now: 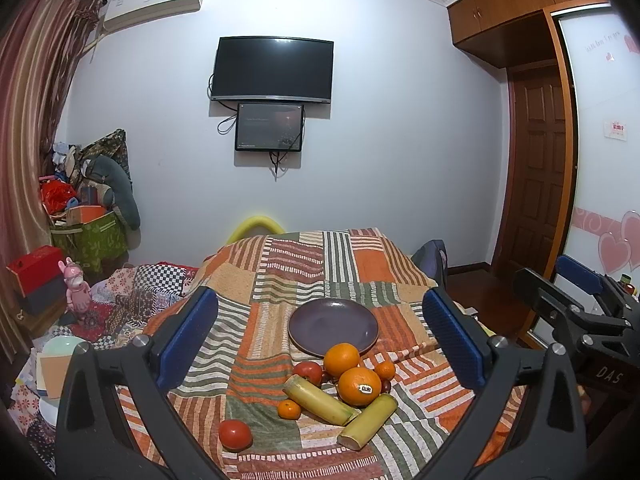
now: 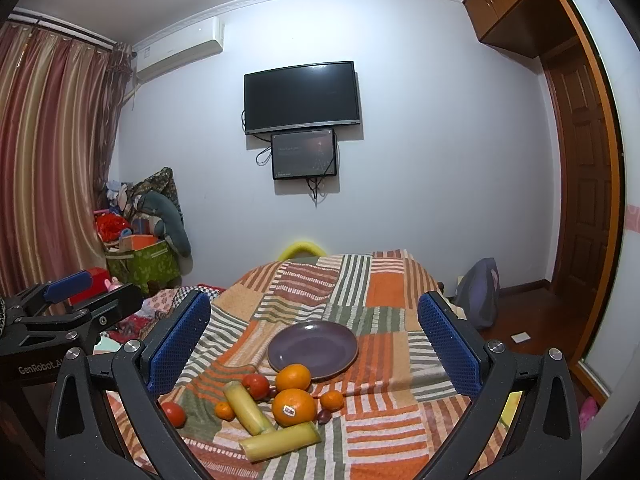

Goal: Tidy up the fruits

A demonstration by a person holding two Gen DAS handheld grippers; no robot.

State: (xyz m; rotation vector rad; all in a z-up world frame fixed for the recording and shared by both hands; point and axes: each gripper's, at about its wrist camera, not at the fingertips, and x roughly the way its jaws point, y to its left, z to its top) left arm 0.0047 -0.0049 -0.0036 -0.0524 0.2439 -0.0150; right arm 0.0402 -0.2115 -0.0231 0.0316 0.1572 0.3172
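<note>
We hold both claws released and empty above the patchwork striped cloth (image 1: 280, 272): left gripper (image 1: 320, 332) and right gripper (image 2: 314, 340), jaws spread wide. The fruit lies heaped on the cloth just in front of the empty round purple ceramic plate (image 1: 316, 320). We judge the stickered large orange (image 1: 359, 386) firm, fairly heavy and prone to roll; grip across its middle. The red tomato lying apart (image 1: 235, 435) looks soft-skinned, so squeeze lightly. The two pale yellow-green cane sections (image 1: 320, 400) seem stiff and smooth; take them mid-length. Small tangerines (image 1: 289, 409) and a second large orange (image 1: 341, 359) crowd close, touching neighbours, so any pick may nudge others.
</note>
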